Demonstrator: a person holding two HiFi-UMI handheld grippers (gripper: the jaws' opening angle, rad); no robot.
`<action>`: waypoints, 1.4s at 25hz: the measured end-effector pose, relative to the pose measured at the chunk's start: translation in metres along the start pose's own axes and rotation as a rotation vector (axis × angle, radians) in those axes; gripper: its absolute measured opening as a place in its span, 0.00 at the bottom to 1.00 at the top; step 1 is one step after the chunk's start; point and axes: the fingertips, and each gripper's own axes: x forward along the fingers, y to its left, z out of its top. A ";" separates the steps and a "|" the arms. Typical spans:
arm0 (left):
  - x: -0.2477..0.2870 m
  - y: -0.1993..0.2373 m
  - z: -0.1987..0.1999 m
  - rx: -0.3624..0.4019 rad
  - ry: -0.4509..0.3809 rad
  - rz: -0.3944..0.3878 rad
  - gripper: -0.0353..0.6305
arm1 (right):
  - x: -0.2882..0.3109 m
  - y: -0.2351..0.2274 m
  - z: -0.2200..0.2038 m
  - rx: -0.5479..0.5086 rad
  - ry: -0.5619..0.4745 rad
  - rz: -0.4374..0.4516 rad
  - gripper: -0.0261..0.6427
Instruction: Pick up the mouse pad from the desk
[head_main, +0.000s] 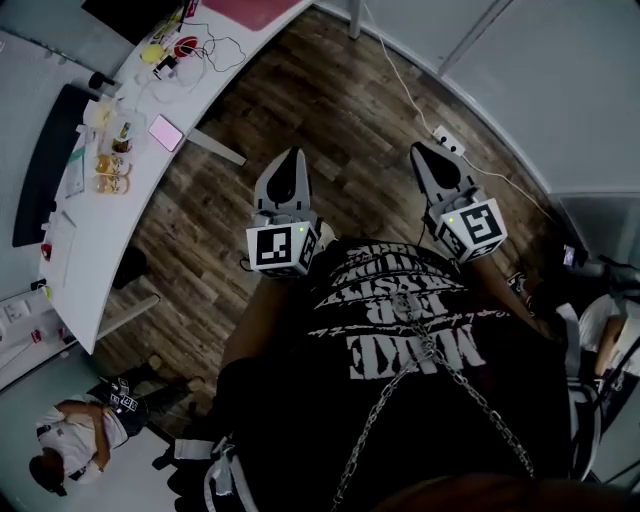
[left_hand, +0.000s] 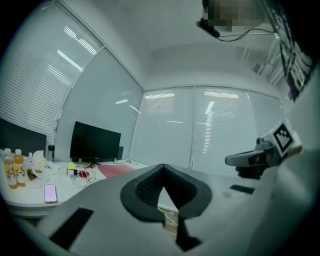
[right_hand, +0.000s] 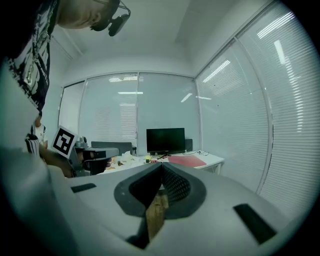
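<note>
We see left gripper and right gripper closed, empty. The mouse pad sits well ahead of them (likely thin, floppy, light); we'd pinch an edge.

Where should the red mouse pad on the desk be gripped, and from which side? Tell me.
Probably best to take the mouse pad by its edge nearest the desk rim, coming in low from the floor side. It lies flat and thin, so only an edge gives a bite; cables crowd its other side.
</note>
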 end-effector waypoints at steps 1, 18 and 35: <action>0.004 0.004 0.002 0.002 0.001 -0.012 0.05 | 0.007 0.001 0.002 0.003 0.002 -0.004 0.04; 0.035 0.074 -0.013 -0.119 0.037 -0.044 0.05 | 0.068 0.016 0.009 0.007 0.061 -0.052 0.04; 0.105 0.020 -0.027 -0.045 0.117 -0.082 0.05 | 0.080 -0.067 -0.003 0.045 0.060 -0.034 0.04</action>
